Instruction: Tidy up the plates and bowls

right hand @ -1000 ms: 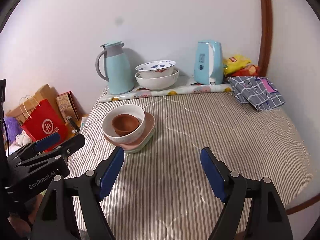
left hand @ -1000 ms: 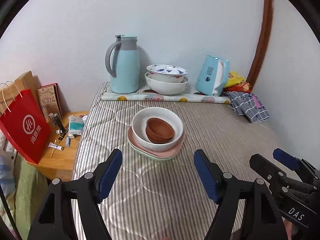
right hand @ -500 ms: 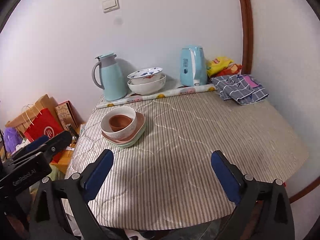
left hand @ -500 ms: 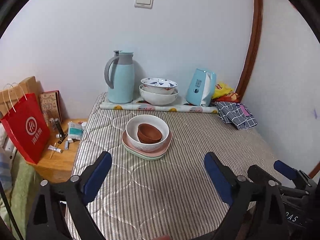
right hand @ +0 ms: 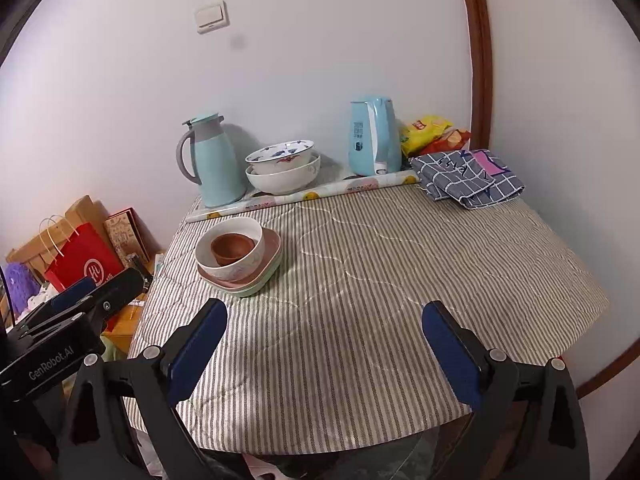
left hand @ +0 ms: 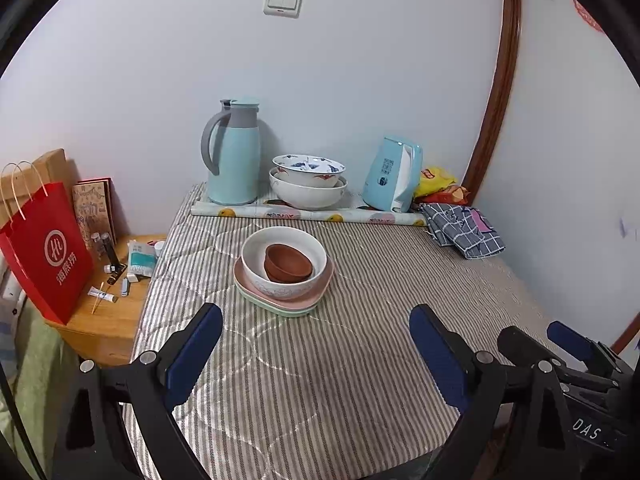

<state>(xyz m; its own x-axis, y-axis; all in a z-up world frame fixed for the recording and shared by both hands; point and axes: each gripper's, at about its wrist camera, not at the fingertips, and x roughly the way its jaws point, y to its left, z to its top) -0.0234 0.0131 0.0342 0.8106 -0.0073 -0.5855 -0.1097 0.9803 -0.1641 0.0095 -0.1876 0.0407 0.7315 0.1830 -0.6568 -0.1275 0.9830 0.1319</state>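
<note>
The striped table [left hand: 360, 360] carries the nested stack at twelve o'clock: pink plate [left hand: 320, 286], white bowl [left hand: 284, 260], brown bowl [left hand: 287, 264]. Left gripper [left hand: 316, 344] and right gripper [right hand: 324, 340] have just spread wide, both empty. A careless lift could topple the loose brown bowl.

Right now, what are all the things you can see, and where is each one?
Small brown clay bowl: one, inside the white bowl.
Plain white bowl: one, on the plates.
Pink plate on green plate: two, table middle.
Patterned white bowls: two, stacked by the wall.
Light blue jug: one, left of them.
Light blue kettle: one, to their right.
Checked grey cloth: one, right edge.
Red paper bag: one, beside the table.
Left tool: open, empty.
Right tool: open, empty.
</note>
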